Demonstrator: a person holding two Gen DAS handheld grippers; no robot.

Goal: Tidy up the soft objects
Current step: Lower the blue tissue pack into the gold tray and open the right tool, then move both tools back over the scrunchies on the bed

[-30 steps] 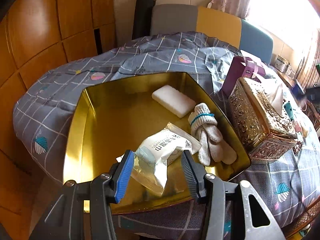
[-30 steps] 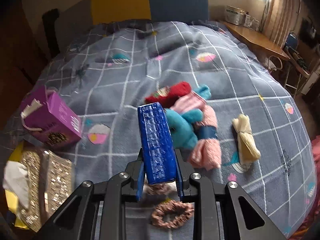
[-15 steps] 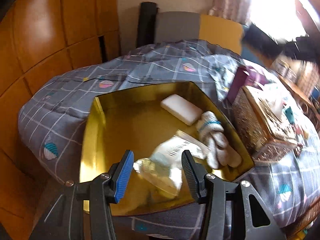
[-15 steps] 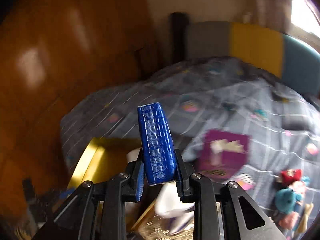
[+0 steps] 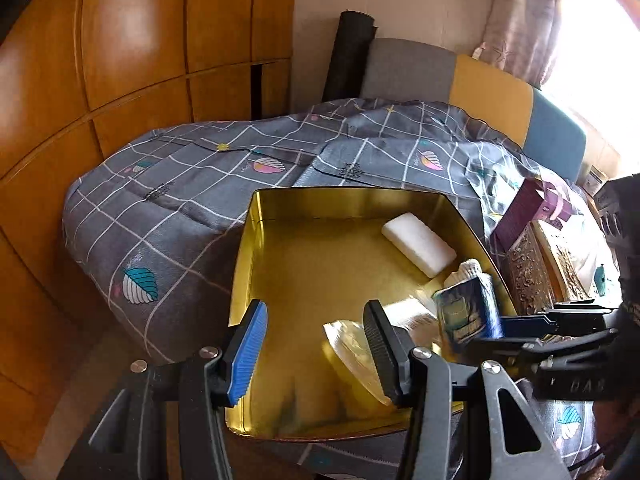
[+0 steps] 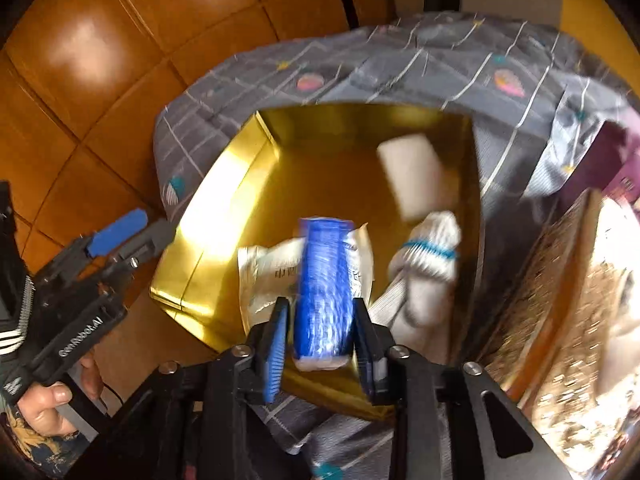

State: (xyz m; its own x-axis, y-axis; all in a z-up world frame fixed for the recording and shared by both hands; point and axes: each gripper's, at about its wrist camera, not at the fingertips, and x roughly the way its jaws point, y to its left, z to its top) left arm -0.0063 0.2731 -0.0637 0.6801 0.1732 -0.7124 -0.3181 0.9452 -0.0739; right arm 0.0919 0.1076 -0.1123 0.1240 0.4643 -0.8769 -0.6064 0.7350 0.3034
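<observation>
While the right gripper hangs over the shiny gold metal tray at centre frame, its jaws have just been opening, and the blue plastic-wrapped tissue pack stands between the loosened pads, long axis running straight up the picture and far end pointing into the tray. Whether the pads touch it is lost in blur. Below it lie a white printed sachet, a rolled white sock with a teal band to the right, and a white foam block further up. At lower centre of its own view, the left gripper hovers agape and empty over the tray's near edge.
</observation>
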